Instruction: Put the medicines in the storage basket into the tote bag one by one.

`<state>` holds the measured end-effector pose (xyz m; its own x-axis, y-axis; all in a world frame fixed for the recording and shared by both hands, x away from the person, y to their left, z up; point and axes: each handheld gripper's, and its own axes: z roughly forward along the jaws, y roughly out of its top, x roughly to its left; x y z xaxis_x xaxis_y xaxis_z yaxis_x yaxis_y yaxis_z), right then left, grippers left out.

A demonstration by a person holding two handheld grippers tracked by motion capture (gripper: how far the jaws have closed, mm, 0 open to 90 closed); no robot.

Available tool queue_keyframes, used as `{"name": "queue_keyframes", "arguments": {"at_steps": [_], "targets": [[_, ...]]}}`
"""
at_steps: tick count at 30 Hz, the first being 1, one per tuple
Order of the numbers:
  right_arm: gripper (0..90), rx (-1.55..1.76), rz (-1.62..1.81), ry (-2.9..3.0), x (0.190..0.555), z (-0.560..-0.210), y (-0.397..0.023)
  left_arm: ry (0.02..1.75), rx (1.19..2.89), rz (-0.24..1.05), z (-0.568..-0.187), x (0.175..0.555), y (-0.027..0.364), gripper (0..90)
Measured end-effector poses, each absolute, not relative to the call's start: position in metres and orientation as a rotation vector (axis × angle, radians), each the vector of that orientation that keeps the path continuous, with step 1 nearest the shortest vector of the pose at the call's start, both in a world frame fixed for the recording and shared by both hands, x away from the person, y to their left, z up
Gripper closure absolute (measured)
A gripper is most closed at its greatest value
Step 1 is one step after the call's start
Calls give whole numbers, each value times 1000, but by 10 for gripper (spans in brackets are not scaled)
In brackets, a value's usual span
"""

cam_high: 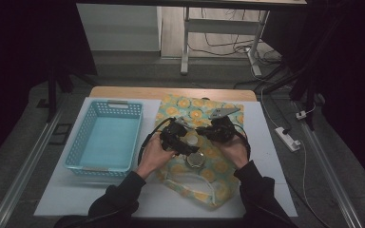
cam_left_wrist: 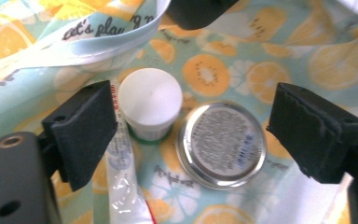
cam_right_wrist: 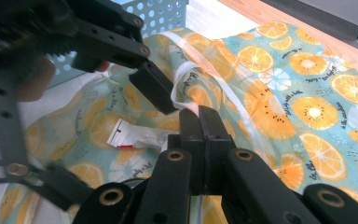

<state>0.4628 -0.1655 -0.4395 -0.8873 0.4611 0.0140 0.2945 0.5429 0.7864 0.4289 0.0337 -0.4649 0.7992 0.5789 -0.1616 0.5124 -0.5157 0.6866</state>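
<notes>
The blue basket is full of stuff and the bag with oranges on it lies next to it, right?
Not quite. In the high view the basket is empty. The bag with oranges does lie next to it, on the table.

Black sleeves; both grippers black w/ riveted link arms, foam-padded fingers (cam_left_wrist: 81, 133), black cables; right has grey plate.

Left hand-held gripper (cam_left_wrist: 186, 135): jaws wide apart, nothing gripped. Between them, on the fruit-print cloth (cam_left_wrist: 317, 60), a white-capped jar (cam_left_wrist: 150, 100) touches a round metal tin (cam_left_wrist: 221, 143). A sachet (cam_left_wrist: 121, 177) lies beside the jar.
</notes>
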Motion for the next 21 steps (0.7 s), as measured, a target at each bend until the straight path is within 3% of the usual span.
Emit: {"name": "queue_keyframes", "arguments": {"at_steps": [7, 21], "targets": [[900, 634, 1263, 2585, 462, -439, -165, 785, 2189, 56, -463, 419, 43, 35], [900, 630, 1261, 2589, 461, -439, -163, 697, 2146, -45, -466, 397, 57, 4]]}}
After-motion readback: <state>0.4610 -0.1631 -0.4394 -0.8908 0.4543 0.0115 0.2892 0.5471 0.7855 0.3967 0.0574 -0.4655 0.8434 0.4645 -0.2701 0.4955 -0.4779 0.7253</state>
